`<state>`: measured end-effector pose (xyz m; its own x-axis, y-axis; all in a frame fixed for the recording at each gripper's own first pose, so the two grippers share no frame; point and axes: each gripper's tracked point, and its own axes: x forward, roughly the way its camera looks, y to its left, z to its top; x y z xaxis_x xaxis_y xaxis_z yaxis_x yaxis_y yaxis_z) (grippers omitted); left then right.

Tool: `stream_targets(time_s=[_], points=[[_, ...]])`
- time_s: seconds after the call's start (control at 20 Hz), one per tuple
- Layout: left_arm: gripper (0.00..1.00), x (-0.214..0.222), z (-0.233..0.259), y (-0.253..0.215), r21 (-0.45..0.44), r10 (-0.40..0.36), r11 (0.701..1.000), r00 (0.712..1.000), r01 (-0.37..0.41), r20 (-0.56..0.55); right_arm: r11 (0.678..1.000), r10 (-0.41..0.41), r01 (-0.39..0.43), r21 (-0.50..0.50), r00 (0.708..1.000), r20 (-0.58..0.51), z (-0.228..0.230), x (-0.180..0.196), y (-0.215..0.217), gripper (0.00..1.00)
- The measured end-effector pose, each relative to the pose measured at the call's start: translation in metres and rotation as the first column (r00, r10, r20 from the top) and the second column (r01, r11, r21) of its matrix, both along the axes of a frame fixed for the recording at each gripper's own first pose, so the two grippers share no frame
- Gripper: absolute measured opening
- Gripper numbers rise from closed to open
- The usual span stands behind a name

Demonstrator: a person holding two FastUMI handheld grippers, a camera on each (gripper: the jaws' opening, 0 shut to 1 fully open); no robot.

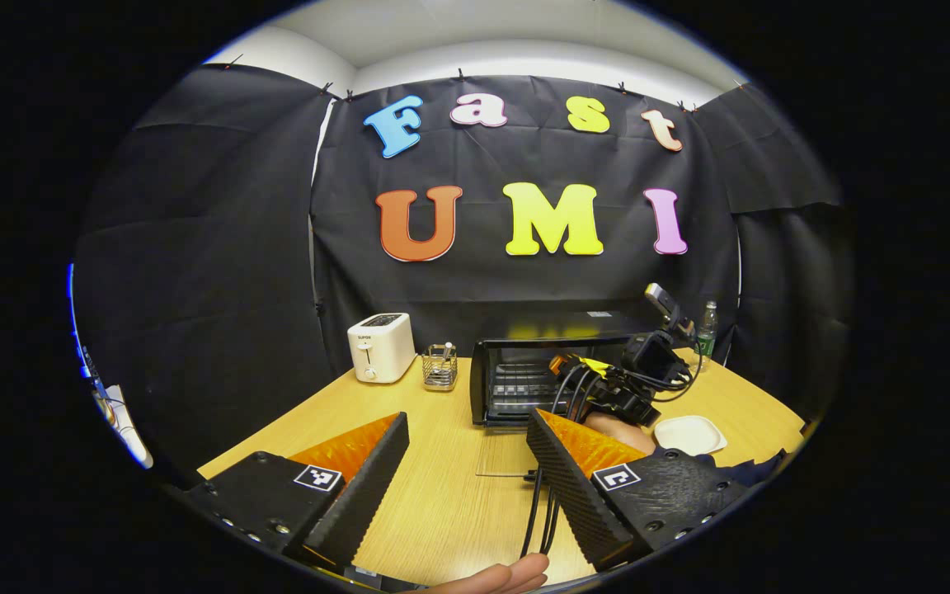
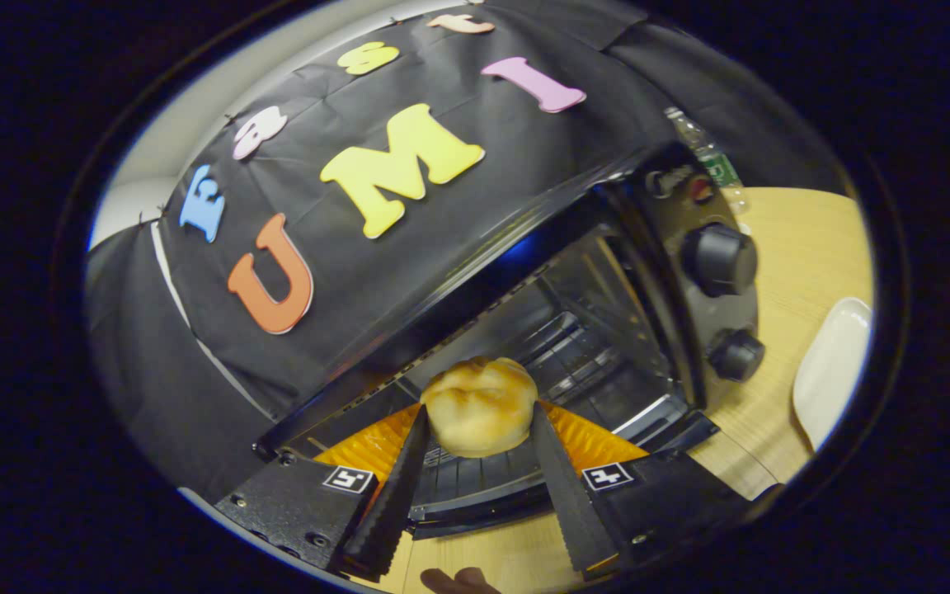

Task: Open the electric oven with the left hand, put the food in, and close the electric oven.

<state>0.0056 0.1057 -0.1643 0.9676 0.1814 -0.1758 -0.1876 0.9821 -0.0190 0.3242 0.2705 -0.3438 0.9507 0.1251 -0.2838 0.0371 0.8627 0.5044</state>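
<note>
The black electric oven stands at the back of the wooden table, its glass door folded down flat in front of it. In the right gripper view the oven is tilted and close, with its wire rack in sight. My right gripper is shut on a pale golden bun, held just in front of the oven's mouth. In the left gripper view the right gripper, with its cables and the hand holding it, reaches toward the oven opening. My left gripper hangs open over the table, short of the door, holding nothing.
A white plate lies right of the oven and appears again as the plate. A white toaster and a wire holder stand left of the oven. A bottle stands behind it. Two knobs are on the oven's panel.
</note>
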Motion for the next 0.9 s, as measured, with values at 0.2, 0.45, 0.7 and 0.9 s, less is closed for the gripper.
stream_targets(time_s=[0.2,0.45,0.7,0.9], points=[[0.95,0.001,-0.009,0.007,0.004,0.009,1.0,1.0,-0.009,-0.028,0.997,-0.031,0.035,-0.067,0.998,0.054,-0.007,0.027,-0.001,0.76],[0.95,0.004,-0.018,0.006,0.001,0.008,1.0,0.999,-0.008,-0.044,0.992,-0.046,0.059,-0.115,0.993,0.11,-0.001,0.044,-0.004,0.68],[0.95,0.005,-0.021,0.005,-0.007,-0.001,1.0,0.999,0.0,-0.054,0.994,-0.031,0.042,-0.098,0.994,0.107,-0.002,0.041,-0.001,0.67],[0.95,0.0,-0.022,0.009,-0.023,0.009,1.0,0.999,-0.01,-0.051,0.997,0.001,0.002,-0.08,1.0,0.031,-0.011,0.031,0.004,0.72]])
